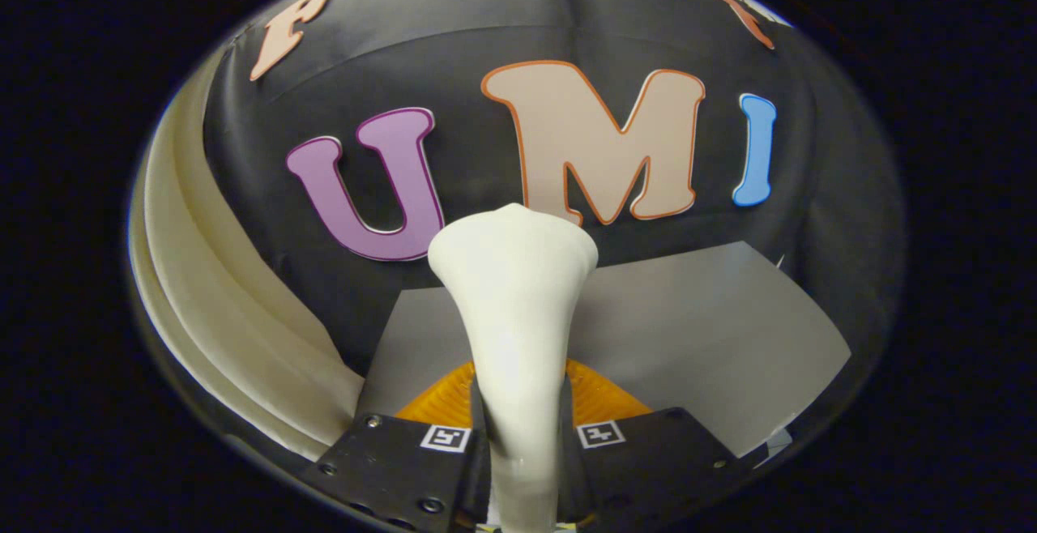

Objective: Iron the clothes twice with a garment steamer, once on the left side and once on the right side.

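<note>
Jaws are clamped tight on the steamer [518,355], both sides pressing its white neck, head flaring out just beyond them. Orange base sits under it, near the grey tabletop's [713,330] front edge. Cream cloth [219,306] hangs off to the left.

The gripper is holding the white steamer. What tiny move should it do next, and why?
Probably swing left. The gripper is shut on the steamer, whose head points at the black wall, while the cream garment hangs off to the left, apart from it. The head likely needs to meet the cloth first.
</note>
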`<control>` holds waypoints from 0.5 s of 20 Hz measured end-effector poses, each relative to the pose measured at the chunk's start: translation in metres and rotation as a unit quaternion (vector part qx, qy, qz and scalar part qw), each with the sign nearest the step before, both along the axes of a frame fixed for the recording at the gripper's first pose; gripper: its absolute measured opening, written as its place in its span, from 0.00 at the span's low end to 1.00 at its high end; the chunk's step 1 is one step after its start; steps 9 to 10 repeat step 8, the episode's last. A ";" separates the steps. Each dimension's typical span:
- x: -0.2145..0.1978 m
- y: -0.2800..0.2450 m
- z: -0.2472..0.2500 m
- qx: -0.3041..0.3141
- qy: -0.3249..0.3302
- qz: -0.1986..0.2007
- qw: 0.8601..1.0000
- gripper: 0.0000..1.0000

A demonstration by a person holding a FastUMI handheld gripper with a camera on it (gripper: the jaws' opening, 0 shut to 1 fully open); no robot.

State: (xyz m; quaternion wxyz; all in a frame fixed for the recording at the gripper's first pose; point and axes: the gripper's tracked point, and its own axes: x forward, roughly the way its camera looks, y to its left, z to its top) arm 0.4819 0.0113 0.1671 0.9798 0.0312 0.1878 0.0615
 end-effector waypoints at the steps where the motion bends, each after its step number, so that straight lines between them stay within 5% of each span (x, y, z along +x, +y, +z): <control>1: 0.001 0.001 -0.003 -0.001 0.005 0.000 1.000 0.35; 10: 0.013 0.003 -0.024 -0.013 0.024 -0.002 1.000 0.38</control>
